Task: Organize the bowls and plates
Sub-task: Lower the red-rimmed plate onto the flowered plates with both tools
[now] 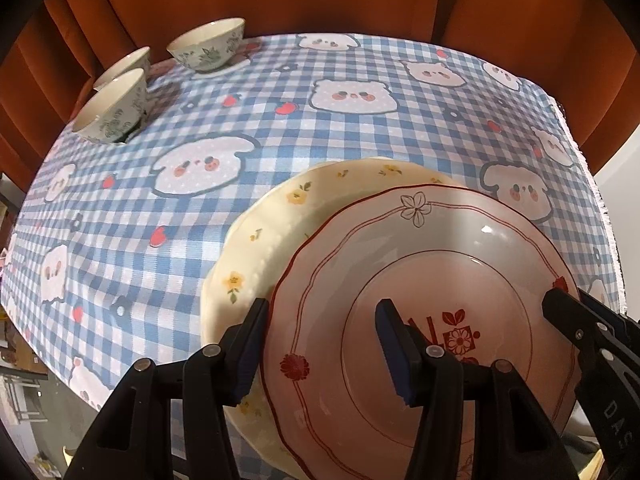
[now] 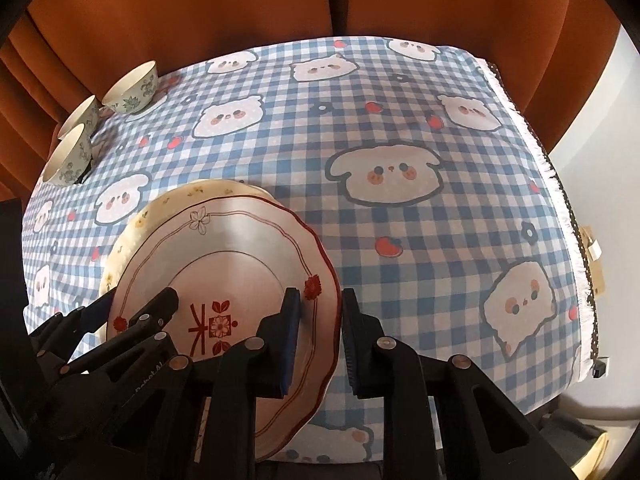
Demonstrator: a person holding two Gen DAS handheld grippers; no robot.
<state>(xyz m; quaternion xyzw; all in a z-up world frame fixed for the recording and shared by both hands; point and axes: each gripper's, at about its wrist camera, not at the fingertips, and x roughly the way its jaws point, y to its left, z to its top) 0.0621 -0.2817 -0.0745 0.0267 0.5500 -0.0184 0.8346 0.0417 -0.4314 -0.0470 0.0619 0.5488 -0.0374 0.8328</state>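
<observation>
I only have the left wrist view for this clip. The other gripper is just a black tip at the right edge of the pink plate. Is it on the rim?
Observer: Yes. In the right wrist view the right gripper straddles the pink plate's right rim, with one finger over the plate and one outside it.
Operator: Shut on it?
Observer: It doesn't look so. A gap shows between the inner pad and the rim, so it reads as open.
Operator: Any dishes to the right of that gripper?
Observer: None. There the checked tablecloth shows only its printed animals, out to the fringed edge.
</observation>
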